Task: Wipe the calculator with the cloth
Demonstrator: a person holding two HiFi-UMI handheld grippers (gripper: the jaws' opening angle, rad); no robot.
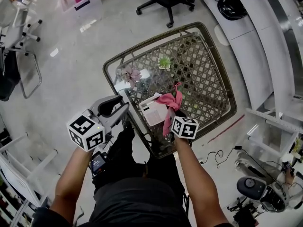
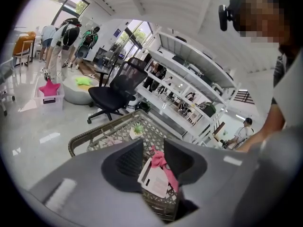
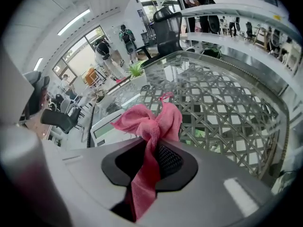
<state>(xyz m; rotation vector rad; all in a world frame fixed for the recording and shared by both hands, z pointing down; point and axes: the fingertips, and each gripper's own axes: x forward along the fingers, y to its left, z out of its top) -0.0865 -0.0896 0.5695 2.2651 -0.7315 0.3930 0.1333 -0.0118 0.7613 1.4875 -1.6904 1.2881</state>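
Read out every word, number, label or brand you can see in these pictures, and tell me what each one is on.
No text can be read in any view.
Calculator: keys and display are too small and blurred to read.
Pink cloth: no label or print shows.
Marker cubes: black-and-white square patterns only, no letters or numbers.
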